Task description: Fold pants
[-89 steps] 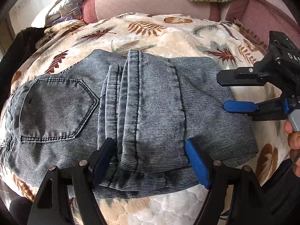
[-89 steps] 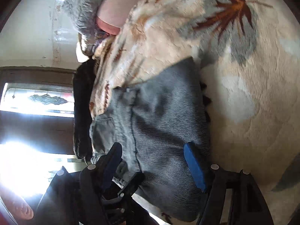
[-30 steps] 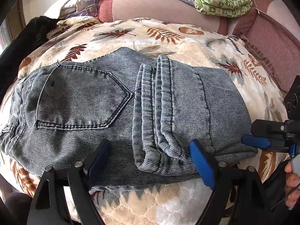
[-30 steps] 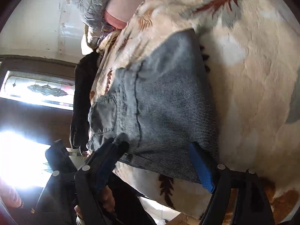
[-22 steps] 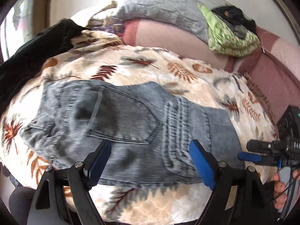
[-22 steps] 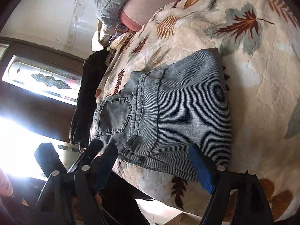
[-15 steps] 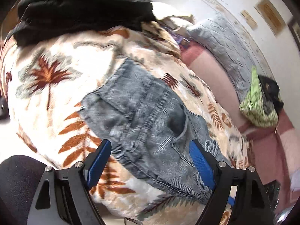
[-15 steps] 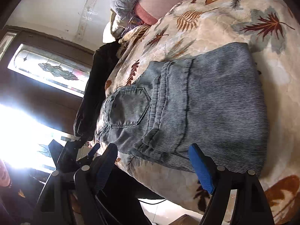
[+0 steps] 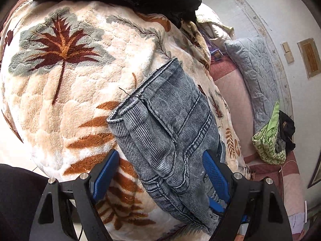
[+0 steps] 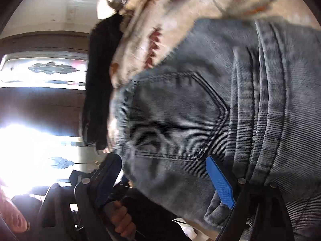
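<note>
Pants lie folded on the leaf-print blanket, long axis running near-to-far between the wide-open left gripper, while the right gripper, jaws just spreading wider, straddles the pocket end, gripping nothing.

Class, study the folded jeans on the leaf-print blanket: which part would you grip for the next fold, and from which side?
Probably the waistband end of the jeans, near the back pocket. Come from the blanket's near edge, where the stacked layers end in an open, liftable edge.
</note>
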`<state>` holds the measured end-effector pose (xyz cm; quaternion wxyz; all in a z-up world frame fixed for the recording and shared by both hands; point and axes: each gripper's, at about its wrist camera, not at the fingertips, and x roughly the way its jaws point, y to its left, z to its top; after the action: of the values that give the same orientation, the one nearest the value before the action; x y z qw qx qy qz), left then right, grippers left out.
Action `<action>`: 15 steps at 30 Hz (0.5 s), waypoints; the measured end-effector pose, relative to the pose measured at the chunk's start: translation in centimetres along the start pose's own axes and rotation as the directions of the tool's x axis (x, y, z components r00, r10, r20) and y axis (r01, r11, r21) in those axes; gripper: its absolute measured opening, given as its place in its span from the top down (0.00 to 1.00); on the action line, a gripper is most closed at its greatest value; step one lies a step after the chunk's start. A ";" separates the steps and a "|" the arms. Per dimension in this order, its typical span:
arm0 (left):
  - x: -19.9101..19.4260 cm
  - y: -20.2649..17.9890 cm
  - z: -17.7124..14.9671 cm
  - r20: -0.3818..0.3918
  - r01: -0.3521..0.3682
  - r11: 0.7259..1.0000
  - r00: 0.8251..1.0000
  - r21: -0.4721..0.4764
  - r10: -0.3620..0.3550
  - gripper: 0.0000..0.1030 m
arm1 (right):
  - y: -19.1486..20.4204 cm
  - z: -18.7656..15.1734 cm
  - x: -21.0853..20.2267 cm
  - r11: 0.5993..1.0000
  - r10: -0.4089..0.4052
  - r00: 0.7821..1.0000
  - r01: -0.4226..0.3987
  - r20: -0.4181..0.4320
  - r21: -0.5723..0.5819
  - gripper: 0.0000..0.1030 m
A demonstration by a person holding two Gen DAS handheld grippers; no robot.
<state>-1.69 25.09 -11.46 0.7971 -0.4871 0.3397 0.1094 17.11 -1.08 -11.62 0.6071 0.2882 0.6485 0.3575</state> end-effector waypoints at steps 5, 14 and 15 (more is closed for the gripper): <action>-0.6 -0.3 1.0 0.016 0.025 0.999 1.000 0.021 -0.025 0.18 | 4.1 -0.1 -1.6 0.995 -0.024 0.998 0.030 0.057 -0.100 0.12; 0.4 -0.2 1.6 0.012 -0.040 0.998 0.999 0.040 0.040 0.43 | 4.7 2.4 0.8 0.995 -0.066 0.998 0.067 0.023 -0.070 0.08; 0.5 -0.1 1.7 0.011 -0.045 0.998 0.999 0.039 0.045 0.44 | 5.7 2.6 0.4 0.994 -0.052 0.998 0.054 0.029 -0.097 0.08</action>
<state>-0.57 26.42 -11.22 0.8056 -0.4628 0.3489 0.1230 19.33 2.79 -7.26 0.6382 0.2454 0.6296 0.3689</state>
